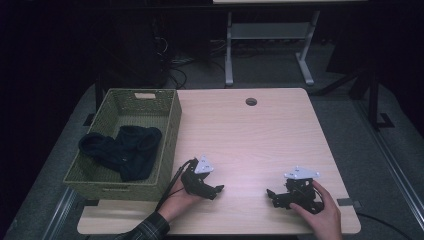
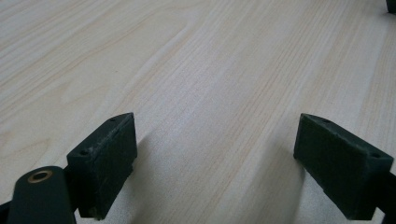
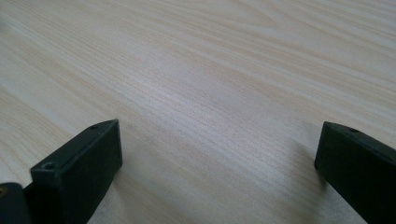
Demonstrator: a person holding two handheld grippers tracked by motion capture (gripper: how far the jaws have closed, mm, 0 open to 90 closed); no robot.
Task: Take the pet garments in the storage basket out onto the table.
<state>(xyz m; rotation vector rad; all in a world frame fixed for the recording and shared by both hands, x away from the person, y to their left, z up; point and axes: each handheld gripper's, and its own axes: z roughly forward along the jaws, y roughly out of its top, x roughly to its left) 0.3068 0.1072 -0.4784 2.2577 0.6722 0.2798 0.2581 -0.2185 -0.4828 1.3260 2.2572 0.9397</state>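
A dark cloth lies bunched in the woven basket, which sits at the table's left edge. Near the front edge, the left gripper rests just right of the basket, its jaws spread wide over bare wood. The right gripper sits well apart to the right, held by a hand, jaws likewise wide and holding nothing.
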